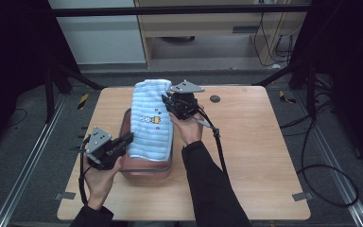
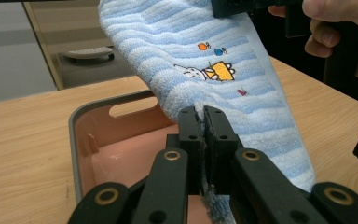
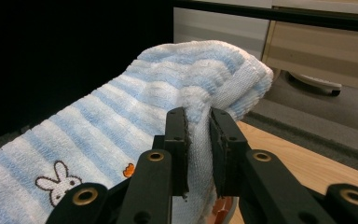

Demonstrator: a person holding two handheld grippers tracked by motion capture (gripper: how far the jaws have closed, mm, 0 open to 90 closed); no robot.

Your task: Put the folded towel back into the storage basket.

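A blue-and-white striped towel (image 1: 150, 120) with a small rabbit motif is held stretched above a pink basin (image 1: 144, 169) near the table's (image 1: 246, 156) front-left part; its near end is pinched between the closed jaws of the left gripper (image 2: 204, 122) at the basin's left rim; its far end, raised toward the table's back edge, is clamped by the right gripper (image 3: 198, 122). A small dark disc (image 1: 214, 99) is seen near the back edge, well apart from the towel.

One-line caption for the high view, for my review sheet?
Two hand-held grippers, left and right, each clamped on an end of a blue striped towel stretched over a pink tub on a wooden table.
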